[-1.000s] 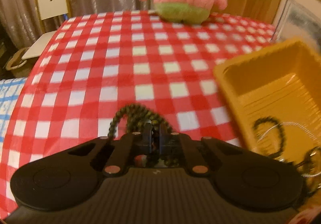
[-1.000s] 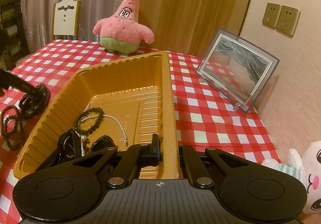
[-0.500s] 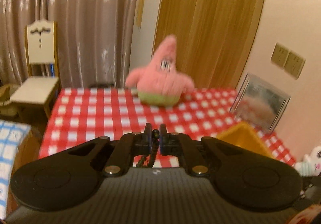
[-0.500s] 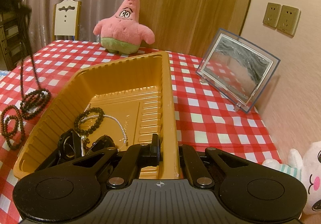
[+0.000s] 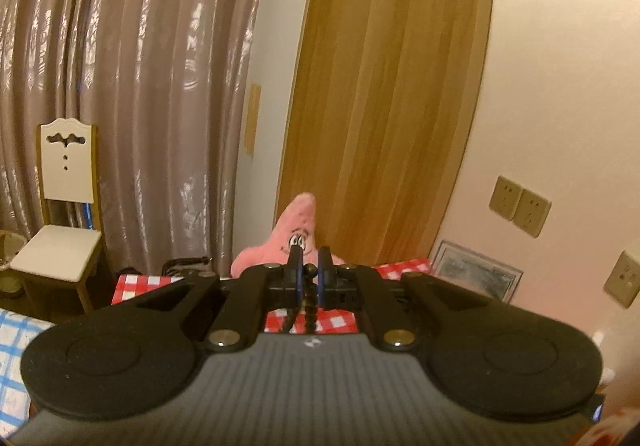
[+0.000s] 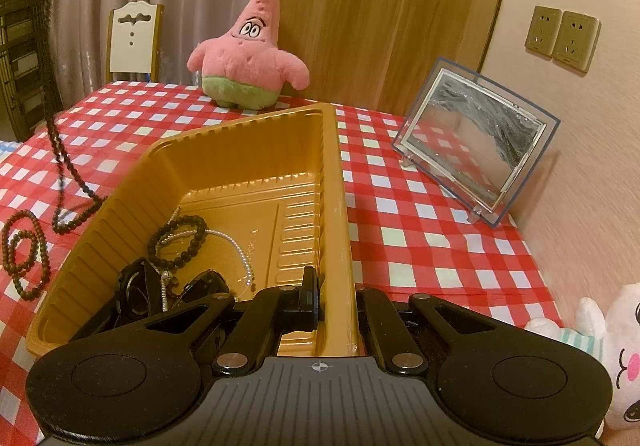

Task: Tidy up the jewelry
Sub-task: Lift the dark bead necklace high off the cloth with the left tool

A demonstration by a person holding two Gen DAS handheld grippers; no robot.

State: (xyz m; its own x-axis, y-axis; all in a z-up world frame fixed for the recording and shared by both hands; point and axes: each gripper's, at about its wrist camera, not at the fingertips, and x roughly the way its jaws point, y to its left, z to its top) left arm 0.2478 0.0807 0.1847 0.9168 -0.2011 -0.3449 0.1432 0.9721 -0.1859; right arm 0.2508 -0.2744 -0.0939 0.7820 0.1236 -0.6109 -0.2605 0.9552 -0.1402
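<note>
Between left gripper pads: bead necklace clamped, hanging below; right gripper clenched on tray rim.

I am in a lived-in room of a home. My table wears a red-and-white checked cloth, and a pink starfish plush sits at its far edge. A white plush lies by the near corner, and a framed sand picture stands near the wall. Long shiny curtains hang behind a white chair, beside a wooden door. Two sockets sit in the papered wall.
</note>
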